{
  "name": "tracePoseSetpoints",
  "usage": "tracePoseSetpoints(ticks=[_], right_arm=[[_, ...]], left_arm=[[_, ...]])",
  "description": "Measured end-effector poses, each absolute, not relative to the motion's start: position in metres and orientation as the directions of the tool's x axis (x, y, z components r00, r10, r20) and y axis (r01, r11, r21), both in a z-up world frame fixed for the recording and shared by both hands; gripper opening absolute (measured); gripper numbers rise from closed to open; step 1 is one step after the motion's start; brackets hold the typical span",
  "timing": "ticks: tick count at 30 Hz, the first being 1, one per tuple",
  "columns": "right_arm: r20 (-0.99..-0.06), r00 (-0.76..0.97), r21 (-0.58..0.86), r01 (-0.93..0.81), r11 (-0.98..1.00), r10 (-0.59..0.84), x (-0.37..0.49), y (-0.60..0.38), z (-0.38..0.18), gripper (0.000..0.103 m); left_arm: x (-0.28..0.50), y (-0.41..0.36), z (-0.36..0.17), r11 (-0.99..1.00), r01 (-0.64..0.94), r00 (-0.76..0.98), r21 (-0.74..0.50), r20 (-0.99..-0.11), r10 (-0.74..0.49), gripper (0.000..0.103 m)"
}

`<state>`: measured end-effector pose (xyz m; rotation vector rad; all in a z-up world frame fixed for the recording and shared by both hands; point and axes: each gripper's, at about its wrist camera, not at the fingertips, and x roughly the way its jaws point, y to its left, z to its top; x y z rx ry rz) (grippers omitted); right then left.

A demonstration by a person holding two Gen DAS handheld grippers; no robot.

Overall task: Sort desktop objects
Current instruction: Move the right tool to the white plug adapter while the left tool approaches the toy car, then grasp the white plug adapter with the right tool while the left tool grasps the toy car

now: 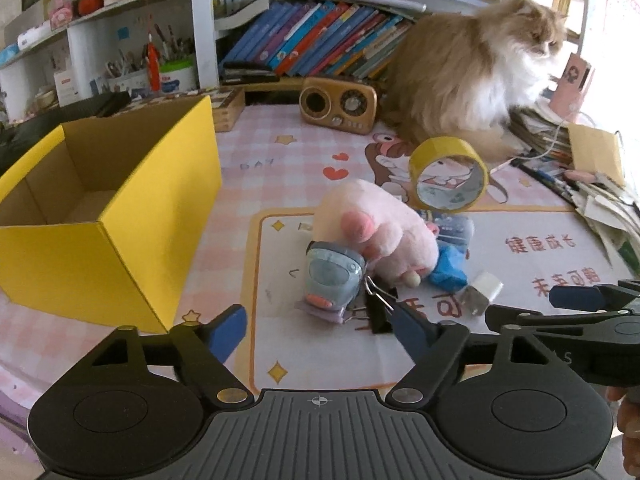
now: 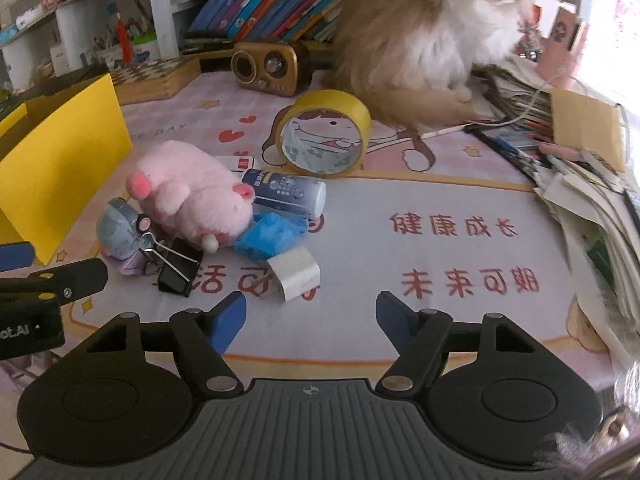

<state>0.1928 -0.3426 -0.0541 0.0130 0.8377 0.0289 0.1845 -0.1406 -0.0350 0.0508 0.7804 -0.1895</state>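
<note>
My left gripper (image 1: pixel 320 324) stands partly open with nothing between its blue pads; the black binder clip (image 1: pixel 380 312) lies just ahead, its far side overlapped by my right fingertip. My right gripper (image 2: pixel 311 314) is likewise partly open and empty, short of the white charger block (image 2: pixel 294 274). The clutter sits mid-mat: a pink plush toy (image 2: pixel 192 196) lies over a blue crumpled item (image 2: pixel 272 236), hiding part of it, and beside a grey-blue gadget (image 1: pixel 332 276) whose nature I cannot make out. A cylindrical tube (image 2: pixel 286 192) is partly screened by the plush. The yellow tape roll (image 2: pixel 324 134) stands on edge behind. The yellow box (image 1: pixel 108 208) stands open on the left, cut off in the right view.
</note>
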Motion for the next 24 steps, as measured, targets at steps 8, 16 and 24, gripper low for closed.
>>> tracePoseSetpoints(ticks=[8,16,24], right_arm=[[-0.776,0.623,0.036,-0.109,0.993,0.096,0.223,-0.347,-0.071,0.062],[-0.794,0.591,0.040,-0.188,0.981,0.146,0.238,-0.346,-0.080,0.052],[-0.781,0.604,0.020,-0.230,0.973,0.159,0.241,-0.347,-0.081,0.045]], left_arm=[[0.213,-0.149,-0.047,0.988,0.155,0.679,0.006,-0.727,-0.102,0.068],[0.228,-0.159,-0.061,0.986,0.163,0.653,0.044,-0.754,-0.074,0.059],[0.240,-0.161,-0.069,0.988,0.149,0.643,0.036,-0.763,-0.069,0.047]])
